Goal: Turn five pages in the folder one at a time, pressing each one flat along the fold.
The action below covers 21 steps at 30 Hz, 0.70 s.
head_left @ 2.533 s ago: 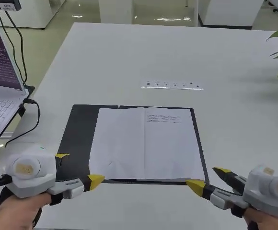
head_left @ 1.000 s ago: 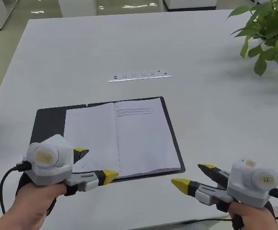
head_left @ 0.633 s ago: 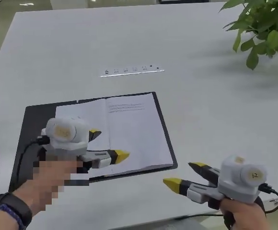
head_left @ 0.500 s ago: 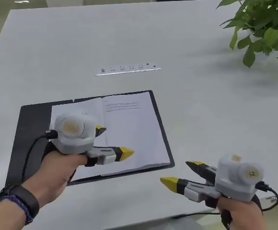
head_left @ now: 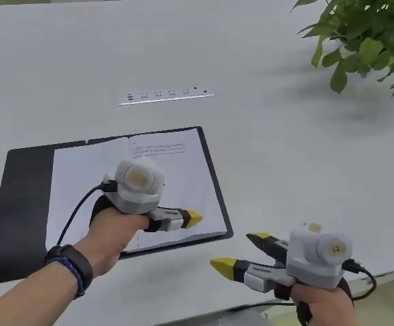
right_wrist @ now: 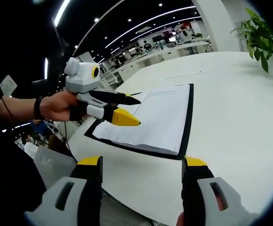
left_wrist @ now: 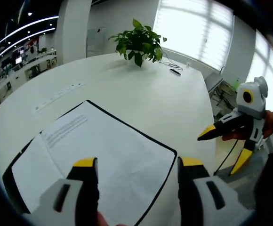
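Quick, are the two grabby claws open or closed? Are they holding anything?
Left gripper: open, holding nothing, over the right page of the folder.
Right gripper: open, holding nothing, off the folder, over the table.

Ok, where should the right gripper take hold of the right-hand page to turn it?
Judging from its pose, the near outer corner of the right-hand page, approached from the folder's right side. The sheet lies flat, so only its free edge offers a lip; the right gripper sits open just off that corner.
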Available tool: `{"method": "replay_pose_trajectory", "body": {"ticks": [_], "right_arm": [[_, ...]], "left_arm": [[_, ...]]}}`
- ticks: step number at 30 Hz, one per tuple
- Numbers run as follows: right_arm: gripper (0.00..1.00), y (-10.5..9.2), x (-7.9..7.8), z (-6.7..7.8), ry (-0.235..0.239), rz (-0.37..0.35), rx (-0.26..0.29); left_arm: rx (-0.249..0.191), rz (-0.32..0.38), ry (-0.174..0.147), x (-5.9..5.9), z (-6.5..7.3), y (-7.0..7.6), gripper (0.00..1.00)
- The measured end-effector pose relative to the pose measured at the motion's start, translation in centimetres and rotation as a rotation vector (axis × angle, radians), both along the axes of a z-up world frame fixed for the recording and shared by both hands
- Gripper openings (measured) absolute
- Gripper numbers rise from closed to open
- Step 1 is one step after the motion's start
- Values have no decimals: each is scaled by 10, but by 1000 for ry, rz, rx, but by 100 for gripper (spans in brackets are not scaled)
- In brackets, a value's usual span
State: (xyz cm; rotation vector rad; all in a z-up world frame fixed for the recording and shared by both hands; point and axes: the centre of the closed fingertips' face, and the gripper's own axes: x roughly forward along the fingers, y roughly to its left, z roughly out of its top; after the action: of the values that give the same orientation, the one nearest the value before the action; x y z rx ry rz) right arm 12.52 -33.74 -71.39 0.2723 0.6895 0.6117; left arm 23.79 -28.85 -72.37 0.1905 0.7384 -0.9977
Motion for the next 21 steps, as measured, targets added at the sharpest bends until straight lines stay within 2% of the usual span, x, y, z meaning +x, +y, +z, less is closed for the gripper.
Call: {"method": "replay_pose_trajectory", "body": {"ticks": [8,10,14,19,21], "right_arm": [[67,3,-1,1,8,20,7],[67,2,-1,0,11,19,11],[66,1,-2,-1,18,11,18],[66,-1,-5,-4,25,4,24],[67,-2,-6,-4,31,-3,32]], "left_arm": [[40,1,-19,1,-23,-21,71],[64,-1,-25,2,-30,-25,72],[80,-5,-21,1,-39,-31,73],[156,-32,-39,-4,-55,-30,73],[228,-48,-56,-3,-64,-21,71]]}}
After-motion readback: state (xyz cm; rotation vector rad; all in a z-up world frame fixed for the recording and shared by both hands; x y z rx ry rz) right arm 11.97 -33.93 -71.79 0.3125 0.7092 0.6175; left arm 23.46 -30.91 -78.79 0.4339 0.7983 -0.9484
